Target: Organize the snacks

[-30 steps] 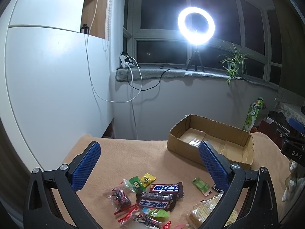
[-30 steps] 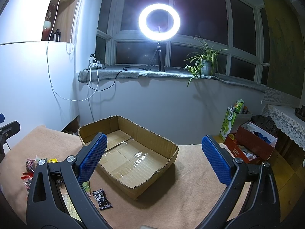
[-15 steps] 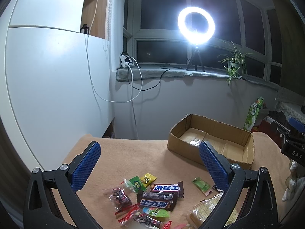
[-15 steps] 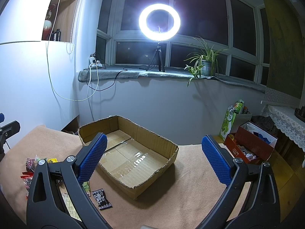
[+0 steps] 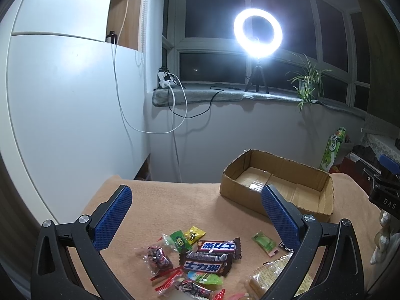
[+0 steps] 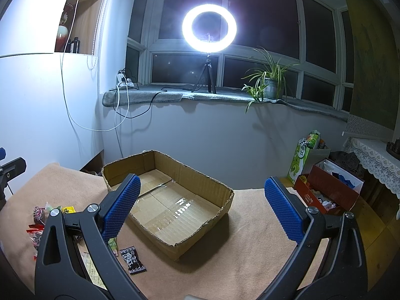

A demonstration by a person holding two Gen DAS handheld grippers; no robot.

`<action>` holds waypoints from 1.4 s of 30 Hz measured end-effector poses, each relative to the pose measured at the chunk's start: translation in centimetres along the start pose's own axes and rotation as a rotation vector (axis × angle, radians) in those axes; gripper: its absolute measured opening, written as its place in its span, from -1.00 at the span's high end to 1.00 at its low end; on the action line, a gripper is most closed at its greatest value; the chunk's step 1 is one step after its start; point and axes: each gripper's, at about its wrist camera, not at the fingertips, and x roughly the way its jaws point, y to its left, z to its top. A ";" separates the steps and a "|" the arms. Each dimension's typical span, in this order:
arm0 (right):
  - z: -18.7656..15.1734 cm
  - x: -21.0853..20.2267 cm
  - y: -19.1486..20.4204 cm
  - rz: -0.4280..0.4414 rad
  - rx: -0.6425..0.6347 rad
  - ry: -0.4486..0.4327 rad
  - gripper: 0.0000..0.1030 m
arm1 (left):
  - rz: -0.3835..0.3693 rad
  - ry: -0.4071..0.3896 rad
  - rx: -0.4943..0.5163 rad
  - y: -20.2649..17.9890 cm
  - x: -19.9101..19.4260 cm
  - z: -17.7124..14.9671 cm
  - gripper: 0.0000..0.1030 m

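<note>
Both grippers, left [image 5: 196,215] and right [image 6: 202,202], gape wide, holding nothing. Snacks [image 5: 200,257] lie heaped on the tan cloth [image 5: 162,200], beside the cardboard box [image 6: 200,182].

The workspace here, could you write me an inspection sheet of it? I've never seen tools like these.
Surface: table under a peach cloth, bare beside the box.
Job's things: cardboard box open, nothing in it; snack pile loose on the cloth to its left, with two chocolate bars on top; black candy wrapper lying apart near the box.
Clutter: nothing seen on the table beyond the snacks.
Grippers: left gripper and right gripper, jaws wide apart, holding nothing.
Cables: white cable down the wall; black cable off the sill.
Surroundings: ring light, potted plant, red box of goods on the floor.
</note>
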 end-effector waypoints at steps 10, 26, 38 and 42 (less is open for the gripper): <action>-0.1 0.0 0.1 0.000 -0.002 0.001 -0.98 | 0.000 0.006 -0.001 0.1 0.1 0.0 -0.99; -1.2 0.2 -0.2 0.048 -0.014 0.042 -0.98 | -0.023 0.045 -0.010 0.4 0.4 -0.5 -0.99; -3.8 1.6 0.5 0.329 0.046 0.268 -0.74 | -0.205 0.216 -0.121 1.0 1.7 -2.6 -0.80; -6.6 1.7 1.2 0.425 0.049 0.373 -0.50 | -0.301 0.318 -0.181 0.9 1.8 -4.7 -0.65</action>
